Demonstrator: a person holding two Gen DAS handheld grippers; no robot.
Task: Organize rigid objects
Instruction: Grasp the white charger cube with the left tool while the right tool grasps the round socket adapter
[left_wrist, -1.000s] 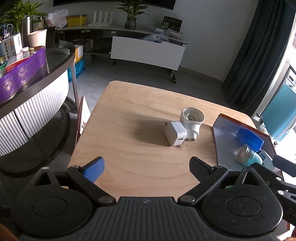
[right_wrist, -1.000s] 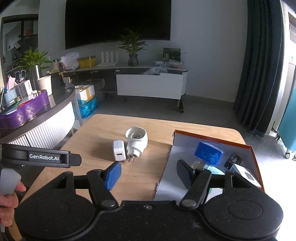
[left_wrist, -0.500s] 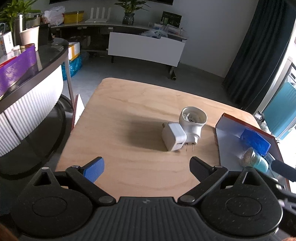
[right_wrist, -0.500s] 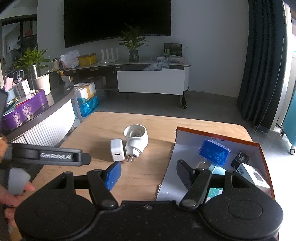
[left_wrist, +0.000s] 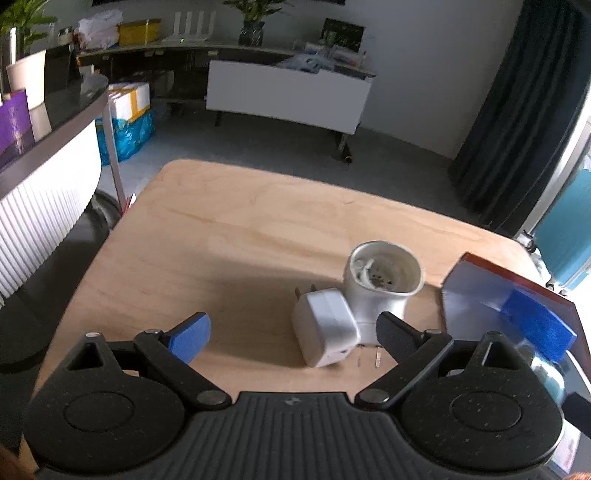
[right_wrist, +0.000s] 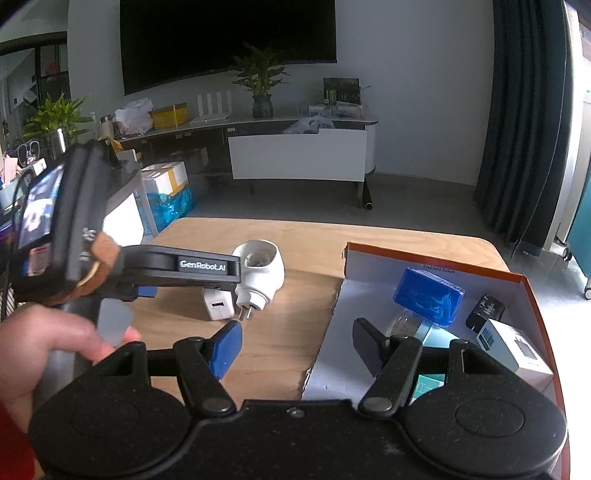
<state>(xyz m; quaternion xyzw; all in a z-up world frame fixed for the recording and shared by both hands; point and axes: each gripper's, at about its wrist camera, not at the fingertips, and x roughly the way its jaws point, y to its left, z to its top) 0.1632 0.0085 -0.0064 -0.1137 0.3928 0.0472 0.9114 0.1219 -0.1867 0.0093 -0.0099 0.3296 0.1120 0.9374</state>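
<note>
A white USB charger (left_wrist: 325, 332) lies on the wooden table (left_wrist: 229, 236), touching a white round socket adapter (left_wrist: 380, 280) behind it. My left gripper (left_wrist: 293, 338) reaches low over the table with its jaws closing. The charger sits between the fingers, close to the black right finger (left_wrist: 397, 336), and the pads do not press on it. In the right wrist view the left gripper (right_wrist: 192, 291) straddles the charger (right_wrist: 218, 308) and adapter (right_wrist: 260, 273). My right gripper (right_wrist: 297, 347) hangs open with nothing in it over the left wall of an orange-rimmed box (right_wrist: 424, 254).
The box holds a blue packet (right_wrist: 428, 295), a black adapter (right_wrist: 485, 310), a white carton (right_wrist: 513, 347) and a clear bottle (right_wrist: 402, 321). A person's hand (right_wrist: 44, 350) holds the left gripper's handle. A curved counter (left_wrist: 48, 184) stands left of the table.
The left gripper moved forward and down, so the charger now lies between its fingers, and its jaws narrowed slightly. The right gripper crept forward towards the box.
</note>
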